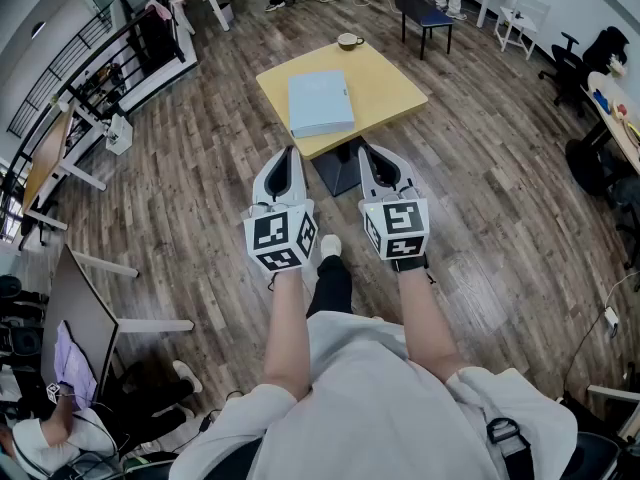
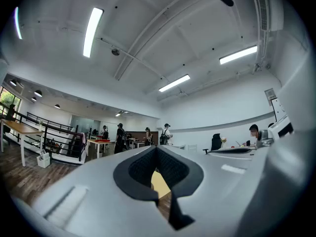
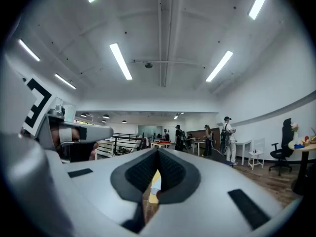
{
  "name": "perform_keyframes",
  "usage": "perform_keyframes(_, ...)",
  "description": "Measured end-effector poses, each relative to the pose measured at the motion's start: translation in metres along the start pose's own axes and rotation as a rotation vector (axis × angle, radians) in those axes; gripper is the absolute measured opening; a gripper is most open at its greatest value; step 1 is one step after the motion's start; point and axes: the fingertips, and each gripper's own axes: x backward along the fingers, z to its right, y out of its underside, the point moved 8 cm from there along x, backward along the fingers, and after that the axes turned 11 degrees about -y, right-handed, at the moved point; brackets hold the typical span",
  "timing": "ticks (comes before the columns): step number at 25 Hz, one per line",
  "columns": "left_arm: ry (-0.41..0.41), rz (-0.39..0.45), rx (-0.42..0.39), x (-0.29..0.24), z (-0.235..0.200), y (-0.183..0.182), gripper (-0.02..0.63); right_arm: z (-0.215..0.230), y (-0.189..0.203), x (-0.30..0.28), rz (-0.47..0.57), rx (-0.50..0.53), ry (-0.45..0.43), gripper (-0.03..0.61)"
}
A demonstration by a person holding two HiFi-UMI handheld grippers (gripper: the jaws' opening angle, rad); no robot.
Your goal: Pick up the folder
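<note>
A light blue folder (image 1: 320,103) lies flat on a square yellow table (image 1: 390,93) straight ahead in the head view. Both grippers are held level, side by side, just short of the table's near edge and empty. My left gripper (image 1: 292,152) is shut with its jaws together; my right gripper (image 1: 365,151) is shut too. In the left gripper view, the left gripper (image 2: 157,150) shows only a sliver of the yellow table (image 2: 160,183) through its gap. In the right gripper view, the right gripper (image 3: 158,152) frames a strip of the folder (image 3: 155,188).
A cup on a saucer (image 1: 350,40) stands at the table's far corner. Behind the table are a dark chair (image 1: 420,13) and a small white table (image 1: 520,18). Desks and a black railing (image 1: 110,68) line the left. Office chairs (image 1: 575,63) stand at the right. Several people stand far off.
</note>
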Motion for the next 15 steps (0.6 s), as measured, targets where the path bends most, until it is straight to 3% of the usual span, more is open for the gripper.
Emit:
perform_keyframes(7,0.006,0.024,0.01,-0.126,-0.021,0.013,0.008,0.068,0.006,-0.108,0.0,0.035,-0.009,0.008)
perform_keyframes(15,0.05,0.012,0.018,-0.299,-0.081,0.011,0.008,0.126,-0.002,-0.278,-0.011,0.009,0.007,0.008)
